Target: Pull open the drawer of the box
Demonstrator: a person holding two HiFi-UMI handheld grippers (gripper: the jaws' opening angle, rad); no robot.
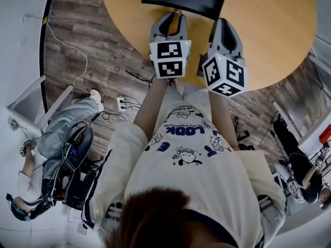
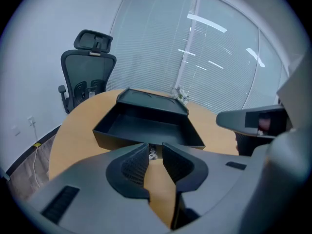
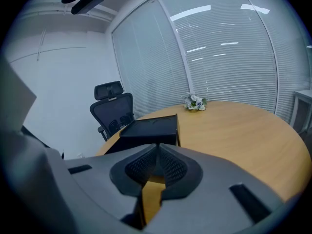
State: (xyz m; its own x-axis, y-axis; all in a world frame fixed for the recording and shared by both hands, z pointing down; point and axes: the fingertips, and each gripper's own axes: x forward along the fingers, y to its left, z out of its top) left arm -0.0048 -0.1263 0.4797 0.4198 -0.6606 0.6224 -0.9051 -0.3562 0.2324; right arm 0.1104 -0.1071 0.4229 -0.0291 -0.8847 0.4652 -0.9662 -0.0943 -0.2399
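The left gripper (image 2: 155, 150) has its jaws nearly together, pinching the small silvery knob (image 2: 152, 155) on the front wall of the black drawer (image 2: 146, 126). The drawer stands pulled out of the black box (image 2: 151, 100) and shows a bare black inside. The box sits on the round wooden table (image 2: 73, 135), in from the edge nearest the person.

The right gripper (image 3: 157, 150) is just beside the left one, its jaws pressed together with nothing between them, pointing at the box's side.

A small bunch of flowers (image 3: 195, 102) lies toward the table's far edge, and a black office chair (image 2: 87, 77) stands beyond the table's left edge.

In the head view the person's cream T-shirt (image 1: 186, 154) reads "LOOK" in blue.
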